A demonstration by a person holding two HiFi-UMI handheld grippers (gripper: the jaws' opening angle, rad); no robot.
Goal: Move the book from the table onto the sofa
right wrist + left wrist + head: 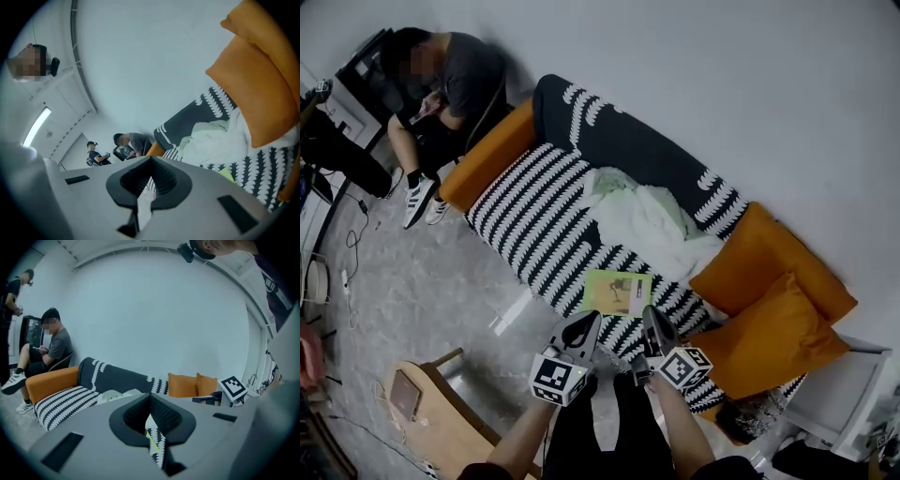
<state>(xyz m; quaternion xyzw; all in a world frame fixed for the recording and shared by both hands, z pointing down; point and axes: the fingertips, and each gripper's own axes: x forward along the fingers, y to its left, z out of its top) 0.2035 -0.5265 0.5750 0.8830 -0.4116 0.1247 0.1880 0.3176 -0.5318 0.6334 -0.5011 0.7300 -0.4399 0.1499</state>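
The book (617, 292) lay flat on the sofa (534, 211) seat, just ahead of both pairs of jaws and below them, so by the look of it the move was done. Your left gripper (581, 330) had its jaws pressed together on nothing. Only a strip of striped seat and a sliver of the book showed beneath the tips. Your right gripper (656, 328) was likewise closed and empty.

The main risk was where the book sat. It rested toward the seat's front edge, the side nearest your jaws, and the view was too steep to say whether its near edge overhung. If it did, the soft seat could have let it tip and slide to the floor (422, 281).

The other risk was you. Both grippers hung close over the book's near edge, and a careless dip or sweep with closed jaws could have clipped a corner and dragged it off. The blanket (647, 220) heaped just beyond the book, on the side away from the jaws, could also have nudged it forward had it slumped.
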